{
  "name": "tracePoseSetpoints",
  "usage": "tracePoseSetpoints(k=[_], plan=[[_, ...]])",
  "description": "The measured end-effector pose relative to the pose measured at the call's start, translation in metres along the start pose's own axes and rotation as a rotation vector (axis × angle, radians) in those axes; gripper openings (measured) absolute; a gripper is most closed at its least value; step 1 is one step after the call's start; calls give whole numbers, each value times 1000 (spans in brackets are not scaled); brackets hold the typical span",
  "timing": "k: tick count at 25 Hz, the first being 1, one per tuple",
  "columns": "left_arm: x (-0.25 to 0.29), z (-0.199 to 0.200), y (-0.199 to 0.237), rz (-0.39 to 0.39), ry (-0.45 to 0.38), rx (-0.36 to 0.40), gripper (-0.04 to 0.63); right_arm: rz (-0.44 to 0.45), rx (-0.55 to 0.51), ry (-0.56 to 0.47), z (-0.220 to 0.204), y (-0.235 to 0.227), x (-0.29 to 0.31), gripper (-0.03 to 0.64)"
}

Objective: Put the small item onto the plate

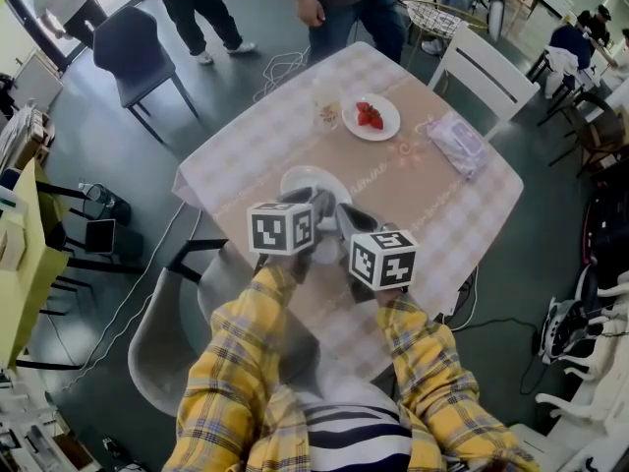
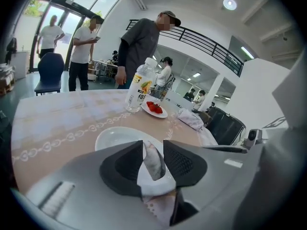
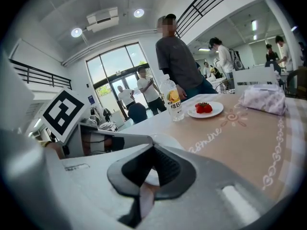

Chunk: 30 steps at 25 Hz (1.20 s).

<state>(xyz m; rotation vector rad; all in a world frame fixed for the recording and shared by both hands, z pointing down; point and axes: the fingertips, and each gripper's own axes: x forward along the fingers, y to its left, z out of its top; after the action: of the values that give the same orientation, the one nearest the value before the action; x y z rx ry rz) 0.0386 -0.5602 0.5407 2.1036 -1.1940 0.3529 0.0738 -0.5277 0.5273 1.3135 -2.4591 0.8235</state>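
An empty white plate [image 1: 295, 180] lies on the checked tablecloth, just beyond both grippers. In the left gripper view a small grey-white item [image 2: 154, 162] stands upright between the black pads of my left gripper [image 2: 153, 145]. Its jaws are parted, the pads close beside the item on either side, with the plate [image 2: 115, 135] right behind it. In the head view the left gripper [image 1: 316, 205] and right gripper [image 1: 342, 216] point together at the plate's near rim. In its own view the right gripper [image 3: 153, 145] has its tips together and nothing held, with the plate [image 3: 165, 140] behind them.
Farther back on the table are a plate of strawberries [image 1: 371, 118], a clear drink bottle [image 1: 327, 106] and a tissue pack [image 1: 457, 144]. A person [image 1: 344, 8] stands at the far edge. A white chair [image 1: 491, 62] stands at the right, a dark chair [image 1: 138, 47] at the left.
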Motion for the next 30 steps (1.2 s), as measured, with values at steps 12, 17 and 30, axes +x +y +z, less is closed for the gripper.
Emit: tracePoseSetpoints(k=[12, 17, 30], plan=[[-35, -6, 13, 66, -115, 6, 65, -5, -7, -11, -2, 8, -6, -1], [-56, -12, 2, 40, -166, 26, 16, -12, -18, -18, -4, 15, -16, 0], [-131, -57, -18, -37, -185, 44, 3, -73, -45, -71, -27, 58, -71, -1]])
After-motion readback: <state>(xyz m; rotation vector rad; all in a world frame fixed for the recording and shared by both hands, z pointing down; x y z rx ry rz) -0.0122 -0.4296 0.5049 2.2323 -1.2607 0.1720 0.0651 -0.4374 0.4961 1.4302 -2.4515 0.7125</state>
